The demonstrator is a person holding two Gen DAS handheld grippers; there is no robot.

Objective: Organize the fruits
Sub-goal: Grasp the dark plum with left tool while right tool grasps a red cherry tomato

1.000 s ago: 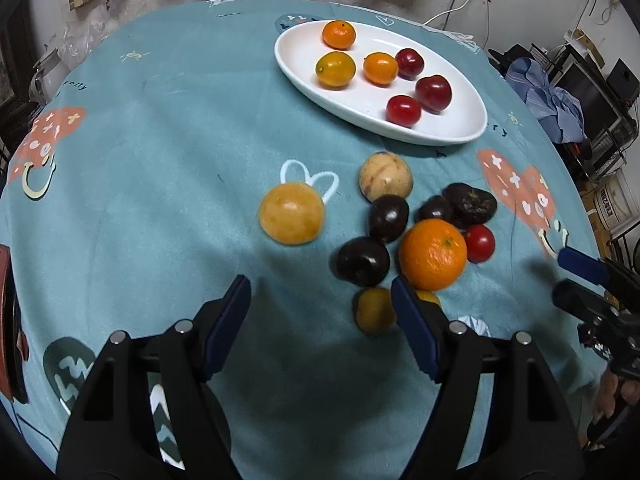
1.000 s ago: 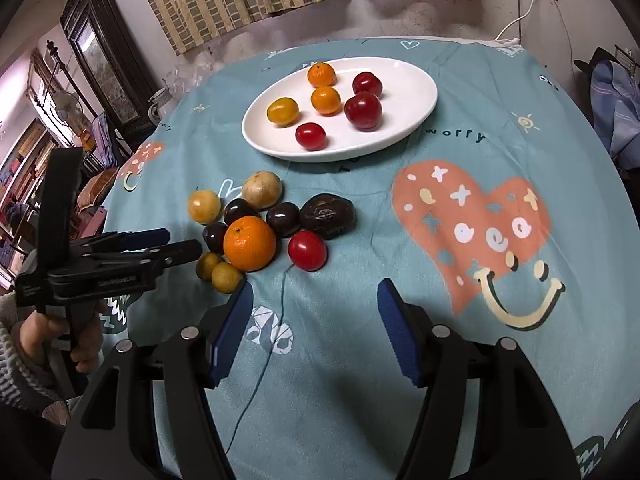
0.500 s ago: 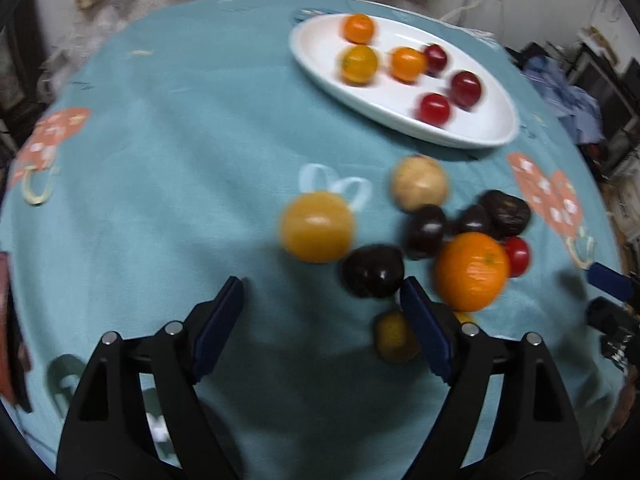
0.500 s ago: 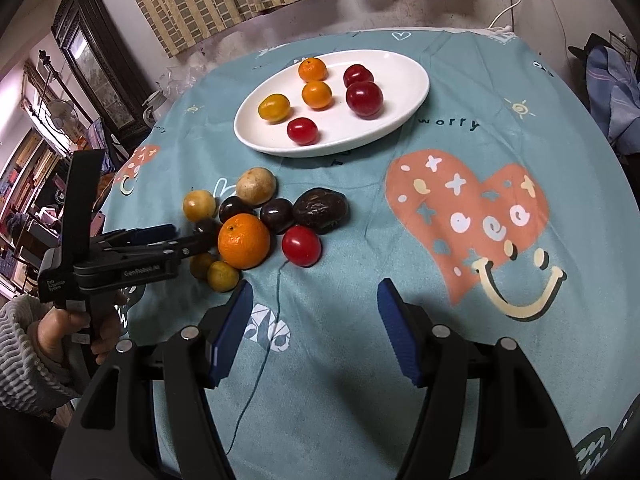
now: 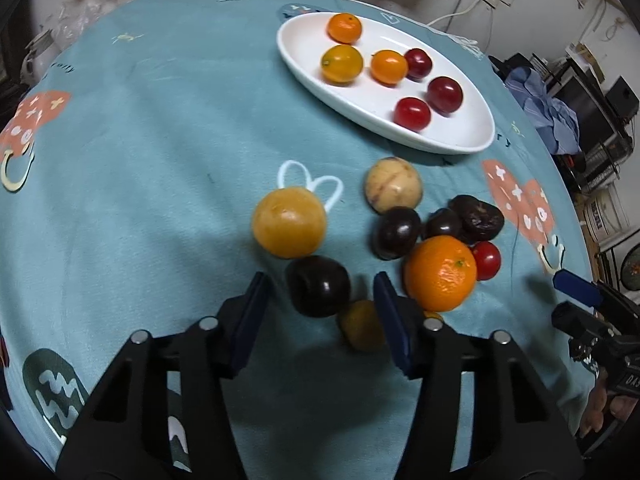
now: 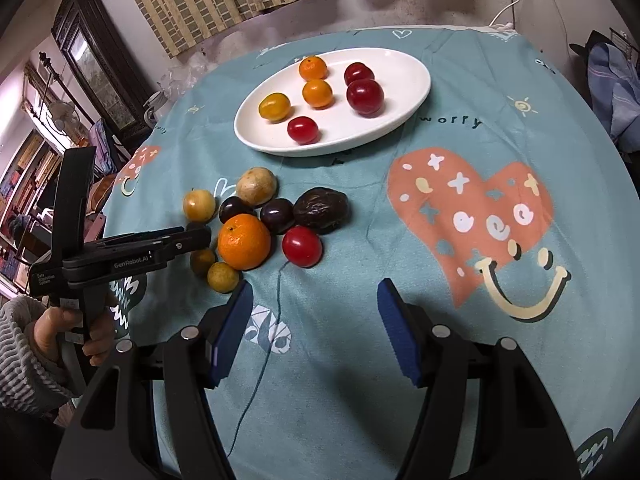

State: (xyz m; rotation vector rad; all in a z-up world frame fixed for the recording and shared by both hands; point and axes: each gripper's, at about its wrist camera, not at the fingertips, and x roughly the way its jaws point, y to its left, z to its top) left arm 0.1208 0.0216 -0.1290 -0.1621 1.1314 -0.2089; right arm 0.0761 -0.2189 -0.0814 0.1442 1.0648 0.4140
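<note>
Left gripper (image 5: 320,296): jaws closing around the dark plum (image 5: 319,286), pads not yet pressing it.
Right gripper (image 6: 314,320): fingers spread, nothing between them, hovering over bare tablecloth (image 6: 460,320).
Loose fruit: clustered mid-table, just short of the white plate (image 5: 472,136) near the far edge.
Risk: the right-hand pad sits just beside a small yellow fruit (image 5: 362,330) and the orange (image 5: 440,274); closing could nudge them rolling, or pinch the plum off-centre so it squirts out.

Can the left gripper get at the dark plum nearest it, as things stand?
Probably yes. The left gripper is closing with the dark plum between its pads, not yet pressed. The small yellow fruit and big orange crowd its right-hand pad.
</note>
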